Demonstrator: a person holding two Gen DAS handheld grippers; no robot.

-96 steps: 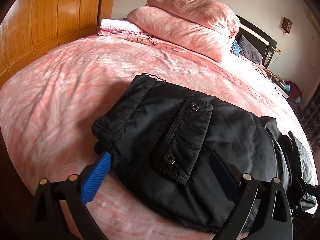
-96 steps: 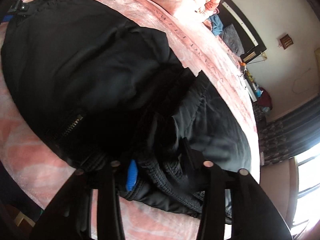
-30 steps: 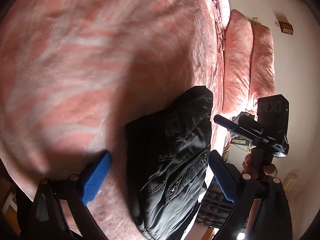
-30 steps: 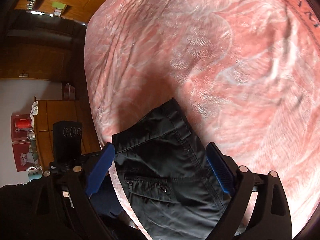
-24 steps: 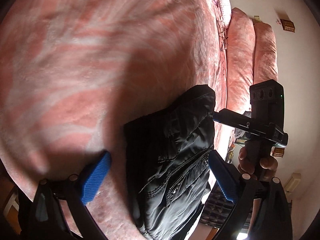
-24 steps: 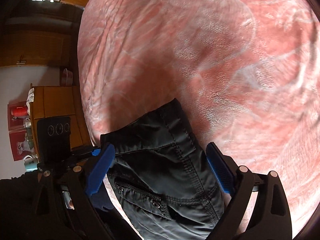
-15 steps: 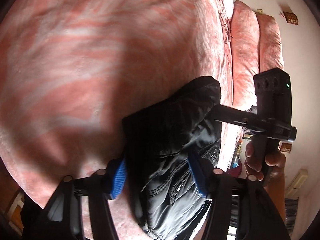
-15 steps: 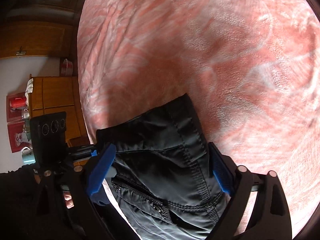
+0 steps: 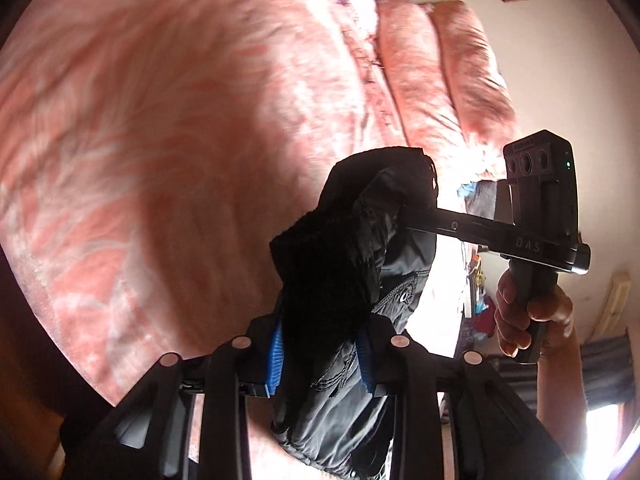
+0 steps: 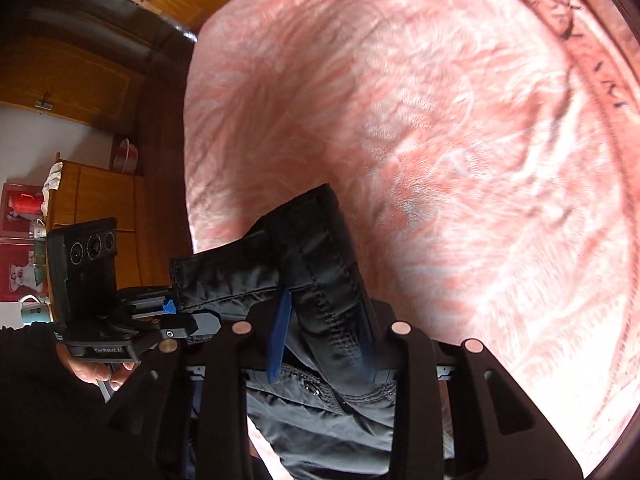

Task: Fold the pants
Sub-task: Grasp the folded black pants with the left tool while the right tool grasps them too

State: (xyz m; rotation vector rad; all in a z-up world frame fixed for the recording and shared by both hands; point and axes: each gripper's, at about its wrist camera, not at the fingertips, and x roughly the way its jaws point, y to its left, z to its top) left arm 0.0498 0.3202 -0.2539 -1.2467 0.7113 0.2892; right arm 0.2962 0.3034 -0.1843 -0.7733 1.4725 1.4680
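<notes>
Above a pink bedspread (image 9: 168, 128), 2 hand-held tongs pinch a pair of black pants by one edge. The left tongs (image 9: 320, 356) have just been closing, and their blue pads (image 9: 275, 354) now press from both sides on a thick bunch of the pants (image 9: 340, 264), with only a narrow gap left between the jaws. The cloth rises in a dark fold ahead of these tongs and hangs slack below them, clear of the bed as far as this view shows.

To the right of that grip, a bare hand (image 9: 528, 320) grasps the handle of the other tool, whose tip disappears into the same fold. Seen from its own camera, the right tongs (image 10: 320, 340) have also just been closing and clamp a stitched band of the pants (image 10: 304, 264), one blue pad (image 10: 280, 332) flat against the cloth. The left tool shows at the left of that view, gripping the neighbouring corner.

The paired hold along one edge appears meant to keep it taut and level, so the garment can be laid on the bedspread in a straight fold. 2 pillows (image 9: 440, 80) lie well beyond the tongs.
</notes>
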